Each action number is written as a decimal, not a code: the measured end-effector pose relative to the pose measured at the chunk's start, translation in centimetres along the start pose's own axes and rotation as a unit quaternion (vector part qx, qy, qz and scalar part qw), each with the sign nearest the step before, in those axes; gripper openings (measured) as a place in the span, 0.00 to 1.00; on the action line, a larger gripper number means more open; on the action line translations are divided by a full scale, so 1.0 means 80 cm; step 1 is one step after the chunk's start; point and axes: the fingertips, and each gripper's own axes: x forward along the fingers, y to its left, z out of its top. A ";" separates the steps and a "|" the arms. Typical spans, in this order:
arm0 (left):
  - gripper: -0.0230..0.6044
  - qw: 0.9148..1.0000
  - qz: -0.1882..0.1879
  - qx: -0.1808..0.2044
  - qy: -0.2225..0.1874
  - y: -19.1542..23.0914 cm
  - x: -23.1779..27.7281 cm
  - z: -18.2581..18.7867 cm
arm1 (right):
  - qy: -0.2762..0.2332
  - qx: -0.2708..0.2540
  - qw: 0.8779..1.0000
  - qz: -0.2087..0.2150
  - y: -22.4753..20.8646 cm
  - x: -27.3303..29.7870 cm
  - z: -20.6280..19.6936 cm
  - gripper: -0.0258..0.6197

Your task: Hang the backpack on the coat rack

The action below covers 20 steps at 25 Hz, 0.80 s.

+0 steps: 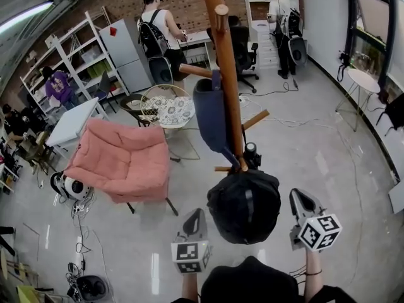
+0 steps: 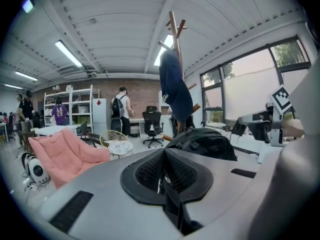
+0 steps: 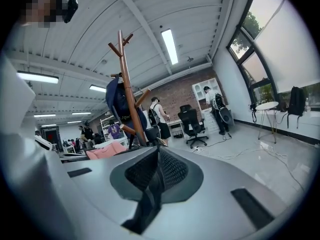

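A black backpack (image 1: pixel 243 206) hung between the two grippers, just before the wooden coat rack (image 1: pixel 226 74), its top turned upward and its long axis seemingly vertical. The left gripper (image 1: pixel 196 216) was clamped on a black strap (image 2: pixel 172 204). The right gripper (image 1: pixel 300 199) pinched a second strap (image 3: pixel 145 204).
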 end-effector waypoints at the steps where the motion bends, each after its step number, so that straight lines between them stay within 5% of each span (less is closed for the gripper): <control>1: 0.07 1.000 0.002 -0.002 -0.005 0.002 -0.003 0.003 | -0.003 -0.003 1.000 -0.001 -0.001 -0.001 0.002 0.07; 20: 0.06 0.999 0.005 -0.009 -0.037 0.007 -0.009 0.019 | -0.027 -0.044 0.999 0.001 0.000 -0.005 0.009 0.06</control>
